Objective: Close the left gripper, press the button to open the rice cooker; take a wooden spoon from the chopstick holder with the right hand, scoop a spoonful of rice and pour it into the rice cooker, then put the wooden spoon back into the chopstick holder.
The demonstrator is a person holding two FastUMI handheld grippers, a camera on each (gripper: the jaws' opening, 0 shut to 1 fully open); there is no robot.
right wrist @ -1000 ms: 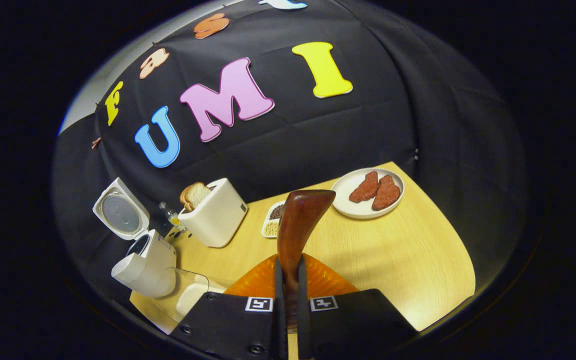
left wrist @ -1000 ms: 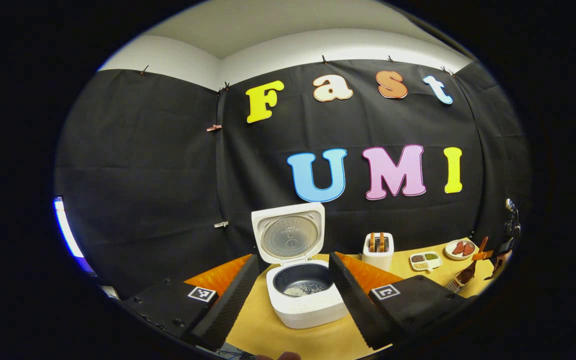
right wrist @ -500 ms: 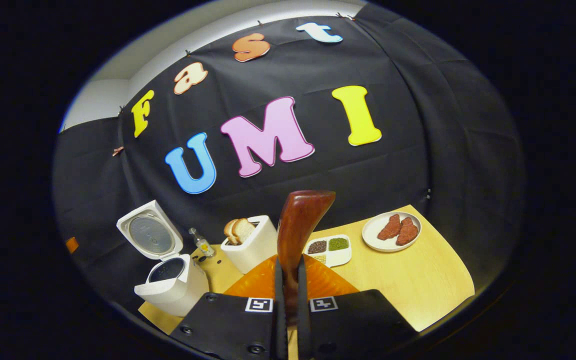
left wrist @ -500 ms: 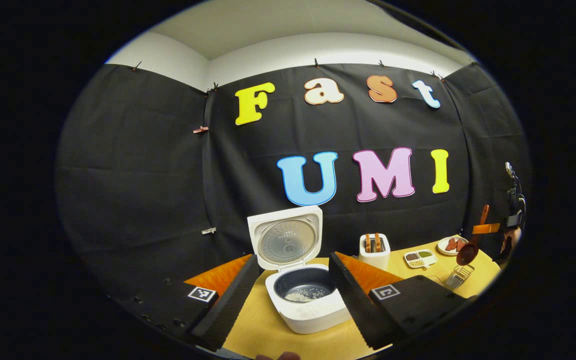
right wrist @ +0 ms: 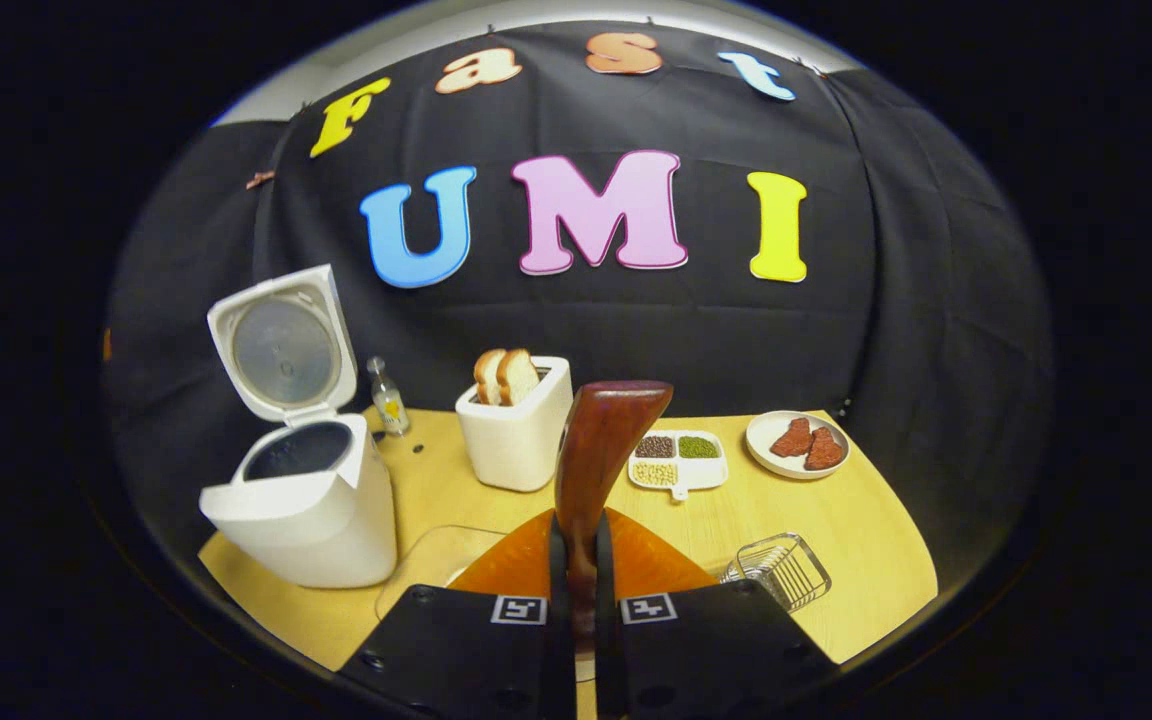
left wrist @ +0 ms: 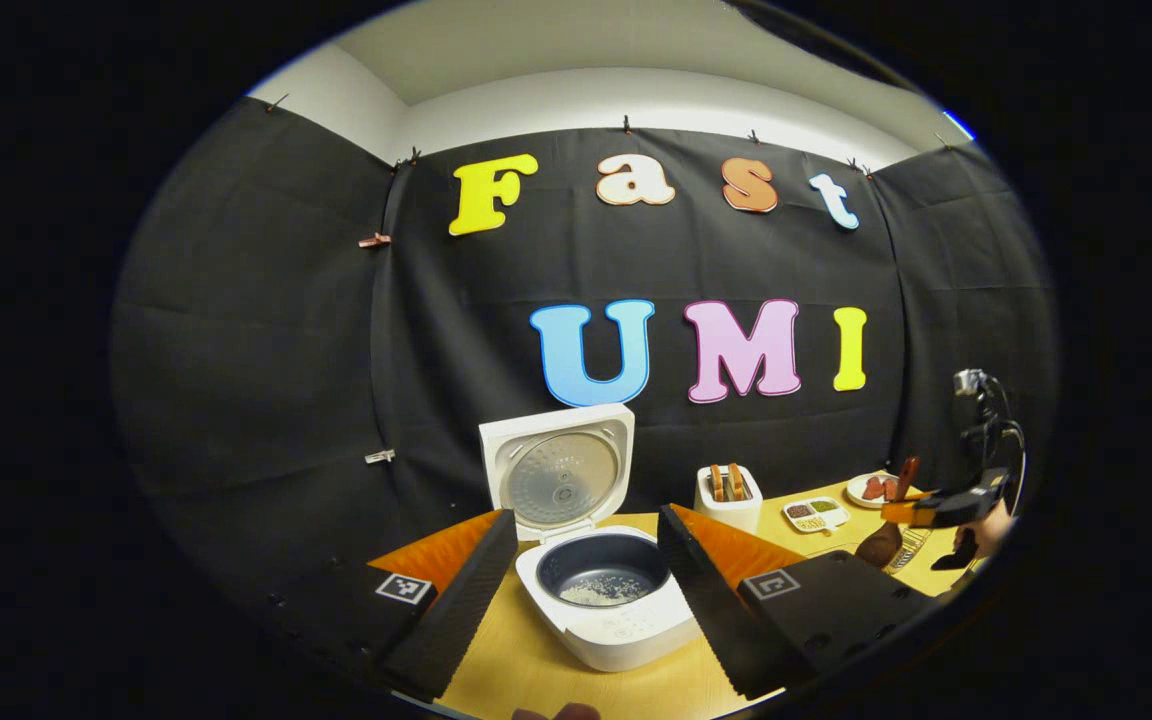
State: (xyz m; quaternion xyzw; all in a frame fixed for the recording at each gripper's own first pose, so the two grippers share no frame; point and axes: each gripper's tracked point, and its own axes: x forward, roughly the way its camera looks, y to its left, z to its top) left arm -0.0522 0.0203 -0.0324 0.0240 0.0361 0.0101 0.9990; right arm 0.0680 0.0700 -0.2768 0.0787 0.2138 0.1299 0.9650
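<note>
So the white rice cooker (left wrist: 608, 590) is already popped open, lid standing up at the back, and there's a small heap of rice in its dark inner pot, so I'd say the button press and the scoop-and-pour are done. The left gripper (left wrist: 586, 590) hangs in front of the cooker with its jaws spread wide, holding nothing. The right gripper (right wrist: 576, 600) has its jaws clamped on the handle of the dark brown wooden spoon (right wrist: 598, 450), which sticks up over the light wood worktop (right wrist: 836, 520). The clear wire-frame chopstick holder (right wrist: 778, 570) sits just right of it, near the front edge. What's left: dropping the spoon back in there.
</note>
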